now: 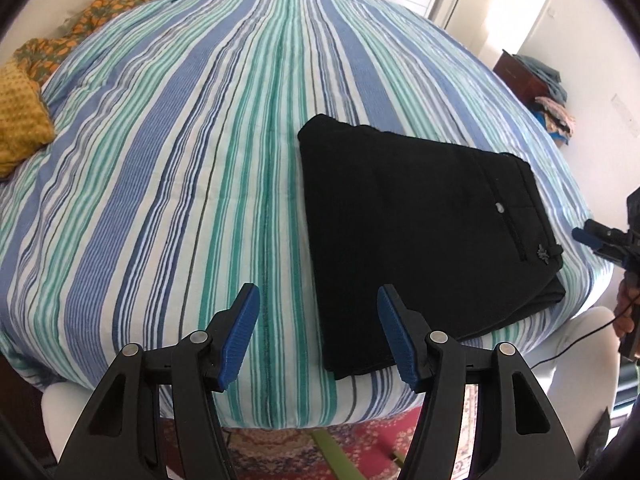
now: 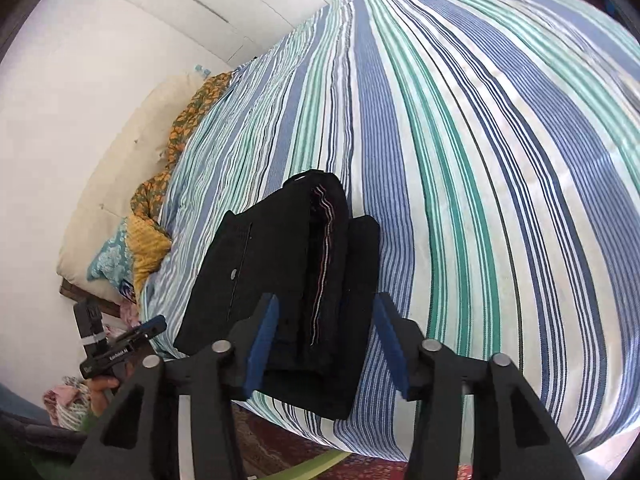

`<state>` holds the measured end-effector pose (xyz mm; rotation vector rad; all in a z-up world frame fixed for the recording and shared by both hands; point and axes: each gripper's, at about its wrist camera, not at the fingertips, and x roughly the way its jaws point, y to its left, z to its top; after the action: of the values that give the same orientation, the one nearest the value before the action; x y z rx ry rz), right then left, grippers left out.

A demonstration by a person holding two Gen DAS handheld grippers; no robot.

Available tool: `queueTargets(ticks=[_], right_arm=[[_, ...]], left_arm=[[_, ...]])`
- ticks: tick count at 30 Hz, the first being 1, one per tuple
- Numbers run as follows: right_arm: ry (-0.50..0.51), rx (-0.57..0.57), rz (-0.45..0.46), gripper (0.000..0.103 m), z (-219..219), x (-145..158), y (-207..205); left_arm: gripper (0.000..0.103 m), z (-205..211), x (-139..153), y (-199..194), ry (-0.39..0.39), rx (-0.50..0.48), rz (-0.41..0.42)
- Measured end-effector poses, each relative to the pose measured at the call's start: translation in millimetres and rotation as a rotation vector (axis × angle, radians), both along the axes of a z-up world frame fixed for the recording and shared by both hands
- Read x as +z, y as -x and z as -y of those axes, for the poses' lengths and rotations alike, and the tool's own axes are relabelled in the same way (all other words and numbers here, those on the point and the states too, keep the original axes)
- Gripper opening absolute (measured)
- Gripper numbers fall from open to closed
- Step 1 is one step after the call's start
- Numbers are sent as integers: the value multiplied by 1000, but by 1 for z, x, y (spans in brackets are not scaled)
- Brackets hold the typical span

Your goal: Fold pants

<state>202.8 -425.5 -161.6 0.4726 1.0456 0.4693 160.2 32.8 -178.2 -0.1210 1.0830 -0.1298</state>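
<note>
**On the bed's near edge, folded black pants**

Near the striped bed's (image 1: 200, 160) edge, the black pants (image 1: 420, 220) lie folded into a compact stack. Left gripper (image 1: 319, 336) and right gripper (image 2: 326, 344) hover just off it, fingers apart, holding nothing. Orange patterned bedding (image 1: 48, 52) lies well apart.

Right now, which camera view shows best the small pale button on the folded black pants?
The left wrist view: the small pale button lies unobstructed on top of the folded black pants, beside the pocket seam. The right wrist view also shows it, but smaller and at a steep angle, near that tool's finger.
</note>
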Motion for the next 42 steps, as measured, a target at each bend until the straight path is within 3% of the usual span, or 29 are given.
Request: queueTargets(ticks=[4,8,10,11,12,13,20,22,24,26,28,29,32,33,37,42], right_arm=[[53,111,-5,62,-43,2,-5],[123,191,-110,62,-72,-31,-21],[100,212,-145,61,-76,-47,-26],[65,228,-150,36,-77,-49,-28],[36,244,-145,24,-78,-46,-29],[42,252,-131,20,-78,-40,-28],[5,286,-6,15,-74,30,-1],[29,266,-4,12,-63,30,7],[94,219,-69,6,-51,4,6],[135,184,-134,6,-47,-25,6],[127,172,-133,9,-49,-31,7],[145,169,-112,10,-52,-24,8],[304,158,-15,35,-64,11,7],[365,154,45,38,-71,25,7],[408,179,230,42,-101,71,10],[409,232,256,43,-145,62,25]], left_arm=[[63,-6,-8,2,13,22,-22],[63,-11,-10,9,4,29,-24],[63,-14,-13,11,0,35,-32],[63,-15,-14,12,1,38,-34],[63,-16,-14,12,3,41,-37],[63,-17,-14,12,7,44,-39],[66,-3,7,14,31,7,20],[69,7,10,11,31,-24,37],[69,19,7,8,16,-57,33],[69,29,2,5,-7,-85,22],[69,34,0,3,-22,-97,17],[69,35,-1,3,-25,-97,12],[69,36,-2,0,-28,-86,-1],[69,37,-2,-1,-40,-82,-6],[69,39,-1,-5,-93,-60,-12],[69,39,0,-6,-137,-50,-18]])
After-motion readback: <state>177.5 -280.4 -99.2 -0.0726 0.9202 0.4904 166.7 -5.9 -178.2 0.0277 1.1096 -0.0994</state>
